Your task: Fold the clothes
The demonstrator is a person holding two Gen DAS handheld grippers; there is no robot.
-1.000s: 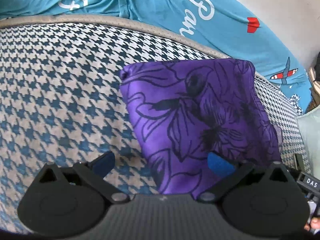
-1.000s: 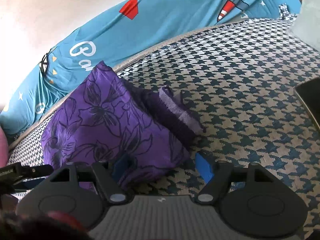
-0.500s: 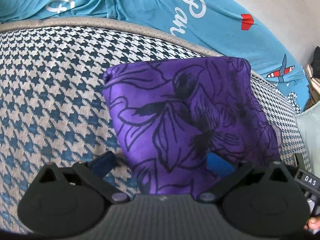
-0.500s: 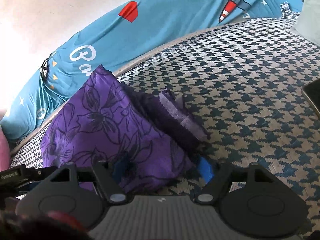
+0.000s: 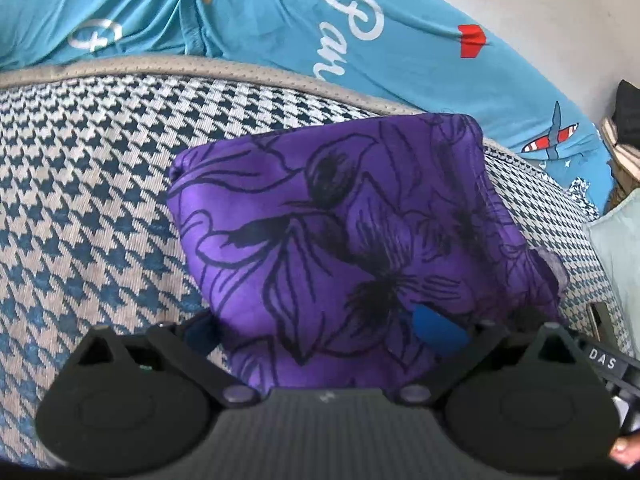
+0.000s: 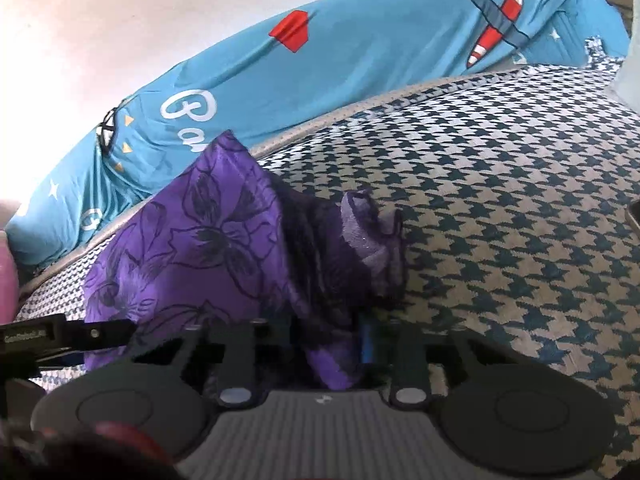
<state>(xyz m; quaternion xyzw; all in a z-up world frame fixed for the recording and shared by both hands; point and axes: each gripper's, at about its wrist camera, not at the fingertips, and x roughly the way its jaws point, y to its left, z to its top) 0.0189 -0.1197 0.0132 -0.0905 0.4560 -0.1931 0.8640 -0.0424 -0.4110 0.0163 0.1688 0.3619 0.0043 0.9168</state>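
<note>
purple floral garment [image 5: 340,240]: folded bundle on houndstooth bed [image 5: 80,200], beside blue sheet [image 5: 280,20] | left claw [image 5: 320,330]: spread wide over garment's near edge | right claw [image 6: 324,340]: pinching garment's corner, seemingly, pads partly hidden

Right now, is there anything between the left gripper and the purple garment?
Nothing visible. The left gripper has its jaws spread around the near edge of the folded purple garment on the houndstooth cover. The right gripper is shut on it.

Purple garment [image 5: 344,240] w/ black floral print, folded into a compact bundle on houndstooth surface.
</note>
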